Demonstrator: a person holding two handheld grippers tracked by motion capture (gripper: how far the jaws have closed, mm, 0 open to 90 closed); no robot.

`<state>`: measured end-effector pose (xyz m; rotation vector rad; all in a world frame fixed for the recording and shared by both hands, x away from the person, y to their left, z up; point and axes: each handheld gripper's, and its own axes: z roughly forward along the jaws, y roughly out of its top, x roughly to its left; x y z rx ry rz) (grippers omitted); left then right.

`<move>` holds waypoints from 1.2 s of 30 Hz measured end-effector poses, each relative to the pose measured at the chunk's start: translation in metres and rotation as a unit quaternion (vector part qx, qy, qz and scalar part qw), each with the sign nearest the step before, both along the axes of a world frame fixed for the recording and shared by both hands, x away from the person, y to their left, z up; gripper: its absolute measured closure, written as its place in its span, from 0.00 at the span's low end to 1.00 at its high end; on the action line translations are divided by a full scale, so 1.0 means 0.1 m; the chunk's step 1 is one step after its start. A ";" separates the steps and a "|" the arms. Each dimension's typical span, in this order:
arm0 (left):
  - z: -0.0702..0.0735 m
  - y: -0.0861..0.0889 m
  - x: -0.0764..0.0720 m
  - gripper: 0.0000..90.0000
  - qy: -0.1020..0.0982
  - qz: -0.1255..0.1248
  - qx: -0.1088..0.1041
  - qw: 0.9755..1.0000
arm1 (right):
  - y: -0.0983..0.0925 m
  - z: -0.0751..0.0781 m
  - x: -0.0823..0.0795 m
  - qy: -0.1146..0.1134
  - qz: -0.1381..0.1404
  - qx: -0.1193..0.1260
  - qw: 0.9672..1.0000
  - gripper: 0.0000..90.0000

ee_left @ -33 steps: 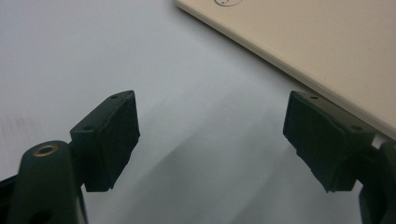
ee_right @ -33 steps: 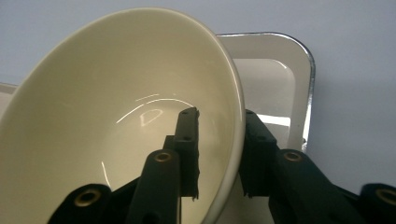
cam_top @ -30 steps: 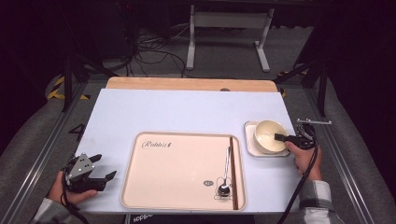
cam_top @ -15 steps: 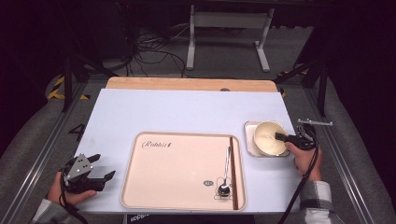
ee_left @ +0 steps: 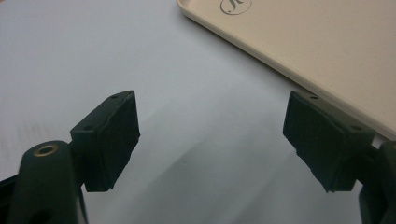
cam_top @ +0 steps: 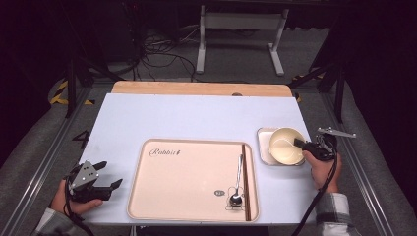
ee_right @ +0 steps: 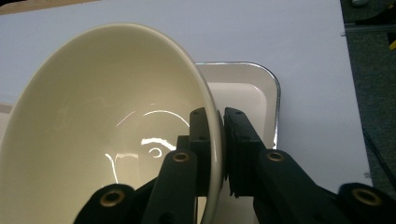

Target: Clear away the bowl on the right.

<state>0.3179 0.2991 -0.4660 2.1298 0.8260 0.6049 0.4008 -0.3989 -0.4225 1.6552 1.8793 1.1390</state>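
Note:
A cream bowl [cam_top: 284,146] stands over a small white square dish [cam_top: 263,147] at the right of the table. My right gripper [cam_top: 301,143] is shut on its right rim. In the right gripper view the bowl [ee_right: 107,126] is empty and glossy, and the right gripper [ee_right: 222,121] pinches its rim with one jaw inside and one outside. The dish [ee_right: 247,93] shows behind it. My left gripper [cam_top: 105,179] rests open at the near left, beside the beige tray [cam_top: 187,196]. Nothing lies between the left gripper [ee_left: 210,135] jaws except the table top.
A spoon [cam_top: 238,179] and dark chopsticks [cam_top: 245,182] lie along the tray's right side. A corner of the tray [ee_left: 303,37] reaches into the left gripper view. A wooden strip [cam_top: 196,88] borders the pale table at the back, and metal rails run along both sides.
The bowl and the right gripper on its rim have shifted only slightly. The left gripper has kept still.

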 end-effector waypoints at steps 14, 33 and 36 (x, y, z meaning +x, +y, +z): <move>0.01 -0.04 -0.01 0.22 -0.005 -0.003 0.002 1.000 | -0.03 0.07 -0.13 -0.028 -0.014 -0.004 0.999 0.91; 0.02 -0.03 -0.02 0.21 -0.009 -0.001 0.006 1.000 | 0.18 0.30 -0.23 -0.082 0.015 0.013 0.996 0.91; 0.02 -0.03 -0.02 0.21 -0.009 0.000 0.006 1.000 | 0.24 0.34 -0.24 -0.088 0.027 0.013 0.996 0.91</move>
